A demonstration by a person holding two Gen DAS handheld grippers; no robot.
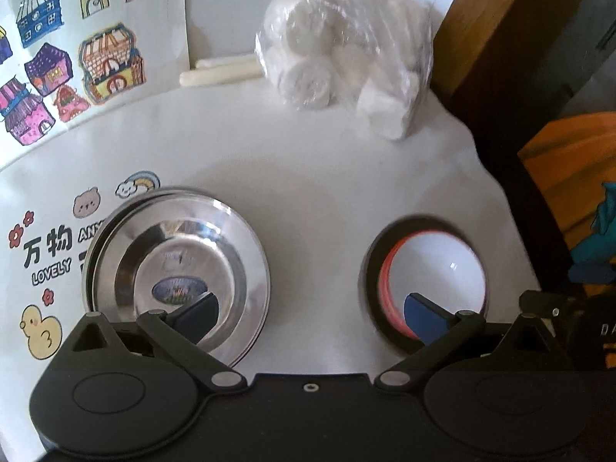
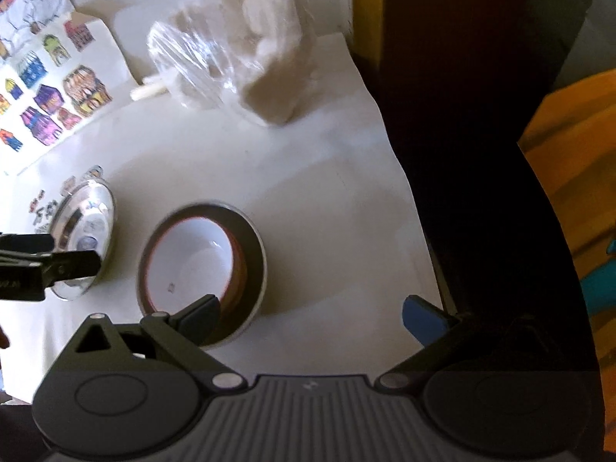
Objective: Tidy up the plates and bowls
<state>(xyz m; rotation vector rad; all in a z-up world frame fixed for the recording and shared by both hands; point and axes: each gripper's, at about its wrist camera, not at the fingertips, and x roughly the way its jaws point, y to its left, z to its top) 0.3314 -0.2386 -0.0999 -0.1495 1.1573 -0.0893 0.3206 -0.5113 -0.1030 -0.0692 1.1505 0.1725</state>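
Now | white table (image 1: pixel 308 177), stickered | both hand-held grippers (image 1: pixel 308 312) (image 2: pixel 312 315) wide, empty

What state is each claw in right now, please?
Left claw: open, holding nothing; the steel plates lie under one finger.
Right claw: open, holding nothing; the stacked bowls sit on the table.

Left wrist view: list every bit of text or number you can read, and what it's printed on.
"万物" on the tablecloth, left of the steel plates.
"LOVELY" below it, same cloth.
"AN..." beside "万物", cut off by the plates.
"3" on the duck sticker.
"DA" on the black device at the right edge, cut off.
Oval label inside the top plate: too blurred.
Mark inside the bowl, right wrist view: too small.
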